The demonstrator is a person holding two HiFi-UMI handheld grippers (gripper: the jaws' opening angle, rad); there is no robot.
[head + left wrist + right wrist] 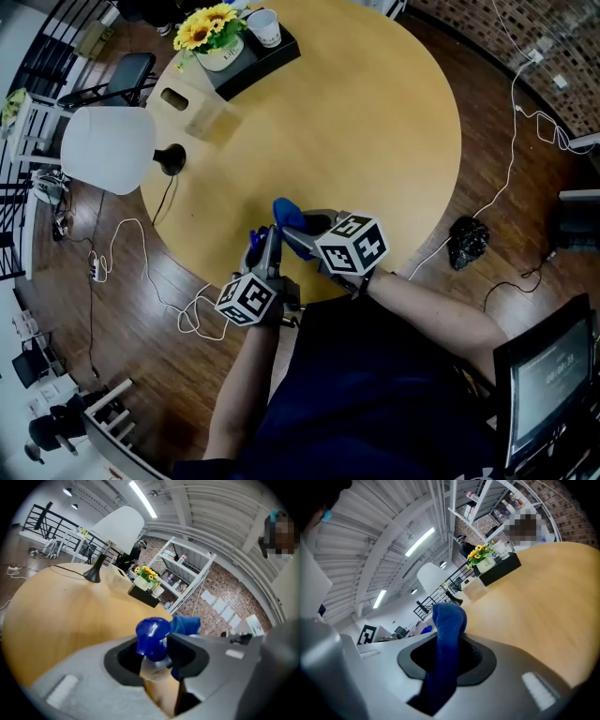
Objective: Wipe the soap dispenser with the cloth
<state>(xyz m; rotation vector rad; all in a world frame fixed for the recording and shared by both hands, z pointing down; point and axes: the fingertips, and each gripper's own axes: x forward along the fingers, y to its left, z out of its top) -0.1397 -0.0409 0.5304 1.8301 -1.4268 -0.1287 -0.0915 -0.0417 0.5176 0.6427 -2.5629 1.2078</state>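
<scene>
The soap dispenser [152,637], a clear bottle with a blue pump head, stands upright between the jaws of my left gripper [154,657], which is shut on its neck. In the head view this gripper [262,246] sits at the near edge of the round table [375,122], and only blue bits of the dispenser [255,234] show. My right gripper [445,663] is shut on a blue cloth [448,630], whose free end sticks up past the jaws. The cloth [286,214] hangs just right of the dispenser; the left gripper view shows the cloth [186,624] beside the pump head.
A white lamp [108,148] stands at the table's left edge. A black tray [267,64] with yellow flowers [208,26] and a mug [265,26] is at the far side. Cables and a black bag [467,241] lie on the floor; a monitor [548,375] is at right.
</scene>
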